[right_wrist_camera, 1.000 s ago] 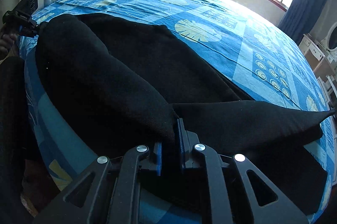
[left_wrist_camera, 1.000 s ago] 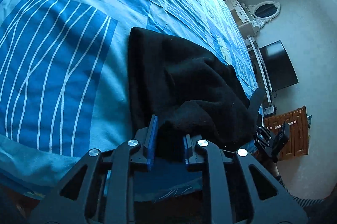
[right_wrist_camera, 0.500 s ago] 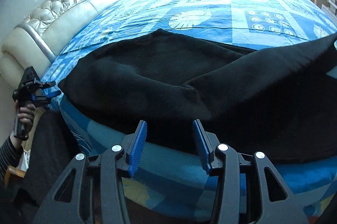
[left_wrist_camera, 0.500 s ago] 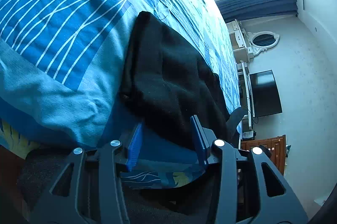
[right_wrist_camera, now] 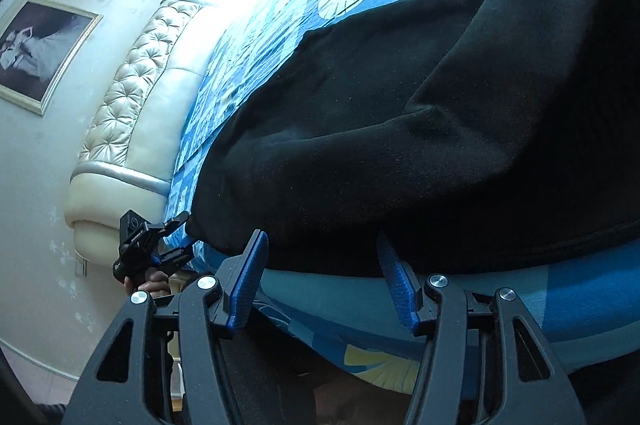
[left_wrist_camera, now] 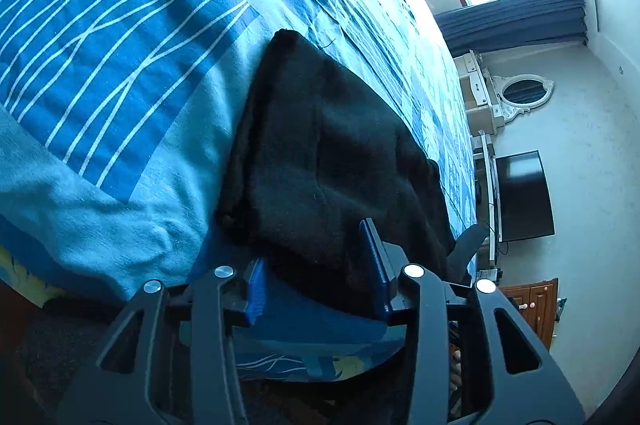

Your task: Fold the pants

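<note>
Left hand-held gripper (left_wrist_camera: 316,267) closing, blue fingers astride the black pants' (left_wrist_camera: 328,153) near edge, not pressing. Right hand-held gripper (right_wrist_camera: 320,265) opening, nothing gripped. Pants spread folded along the bed's (left_wrist_camera: 120,65) edge.

A blue patterned bedspread (left_wrist_camera: 120,73) covers the bed; a tufted headboard (right_wrist_camera: 132,97), framed picture (right_wrist_camera: 40,53), television (left_wrist_camera: 522,197) and oval mirror (left_wrist_camera: 524,91) line the walls.
</note>
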